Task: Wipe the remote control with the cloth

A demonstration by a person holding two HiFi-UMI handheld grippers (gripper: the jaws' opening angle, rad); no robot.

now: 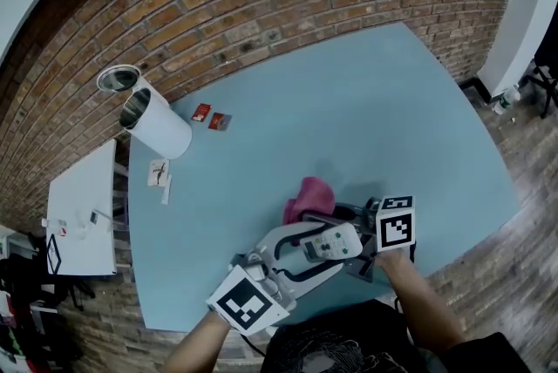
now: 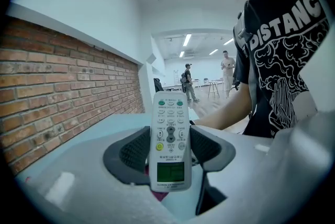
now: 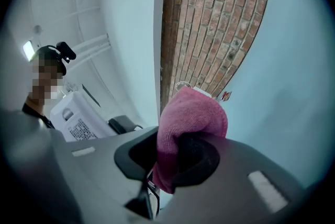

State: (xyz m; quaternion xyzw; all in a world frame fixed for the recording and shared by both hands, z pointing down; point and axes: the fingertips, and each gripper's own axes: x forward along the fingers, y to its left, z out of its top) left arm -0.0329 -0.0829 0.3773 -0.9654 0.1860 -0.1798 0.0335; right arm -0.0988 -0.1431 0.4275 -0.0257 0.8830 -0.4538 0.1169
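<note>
Left gripper (image 2: 168, 152) clamped on remote control (image 2: 168, 123); right gripper (image 3: 170, 157) pinching pink cloth (image 3: 191, 113); both over near edge of table (image 1: 349, 118).

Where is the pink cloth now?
The cloth is pinched in the right claw, lower middle of the head view, over the table's near edge, beside the remote control in the left claw.

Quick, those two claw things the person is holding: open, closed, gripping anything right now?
The left gripper is closed on the remote control.
The right gripper is closed on the pink cloth.
</note>
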